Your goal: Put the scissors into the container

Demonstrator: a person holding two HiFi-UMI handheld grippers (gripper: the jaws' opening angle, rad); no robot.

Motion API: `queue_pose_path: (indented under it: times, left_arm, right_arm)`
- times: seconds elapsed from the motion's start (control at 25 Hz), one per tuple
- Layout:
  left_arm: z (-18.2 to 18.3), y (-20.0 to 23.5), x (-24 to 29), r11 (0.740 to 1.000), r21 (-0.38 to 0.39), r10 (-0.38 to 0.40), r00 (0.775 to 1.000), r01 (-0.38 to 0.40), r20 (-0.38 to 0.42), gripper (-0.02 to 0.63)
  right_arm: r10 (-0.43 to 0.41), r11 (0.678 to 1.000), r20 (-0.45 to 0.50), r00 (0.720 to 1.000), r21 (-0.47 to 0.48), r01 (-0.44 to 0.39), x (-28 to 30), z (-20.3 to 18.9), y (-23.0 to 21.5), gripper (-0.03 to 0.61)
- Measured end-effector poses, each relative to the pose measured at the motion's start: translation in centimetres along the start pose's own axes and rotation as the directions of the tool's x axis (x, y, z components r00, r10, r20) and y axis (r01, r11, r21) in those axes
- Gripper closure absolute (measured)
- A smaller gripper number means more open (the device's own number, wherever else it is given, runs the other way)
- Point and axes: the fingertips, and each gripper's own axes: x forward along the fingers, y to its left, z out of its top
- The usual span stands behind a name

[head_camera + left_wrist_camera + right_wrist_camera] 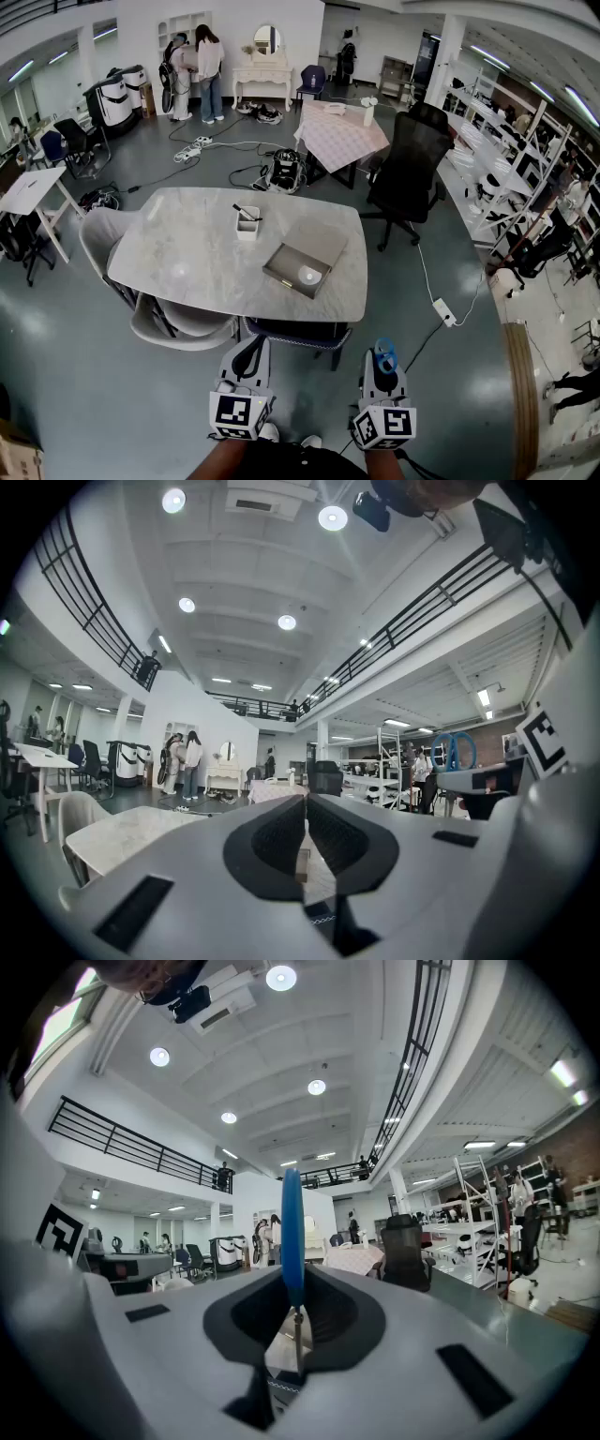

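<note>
Head view: a grey marble bench (187, 258) stands in the middle of the room. A small white container (247, 231) sits on the bench toward its far edge, with something dark inside. A flat brown tray (319, 242) lies on the bench's right half, nearer the front, apart from the container. Both tongs hang over the floor, off the bench's near edge. The left tongs (251, 349) point toward the bench. The right tongs (382, 364) point the same way, with the blue handles of the scissors (384, 355) sticking out of their tip, well short of the bench and the container. A black chair (408, 155) stands beyond the bench's far right corner.

Left gripper view: the left tongs (306, 805) are closed together with nothing between them. The bench top shows past them on the left, and the scissors' blue loops (455, 750) show off to the right.

Right gripper view: the right tongs (294, 1290) are clamped on the scissors (292, 1237), gripping at the metal part, so the blue handle stands up out of them.
</note>
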Motion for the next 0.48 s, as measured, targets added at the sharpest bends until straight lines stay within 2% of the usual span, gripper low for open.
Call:
queue_pose_path:
  times: [0.12, 0.48]
  left_arm:
    - [0.76, 0.26, 0.41, 1.000, -0.002, 0.007, 1.000, -0.007, -0.001, 0.594]
    - [-0.01, 0.43, 0.74, 1.000, -0.005, -0.008, 1.000, 0.008, 0.000, 0.594]
  right_arm:
    - [0.002, 1.000, 0.003, 1.000, 0.001, -0.002, 0.42, 0.51, 0.10, 0.546]
    - [-0.003, 1.000, 0.011, 1.000, 0.008, 0.003, 0.76, 0.02, 0.14, 0.545]
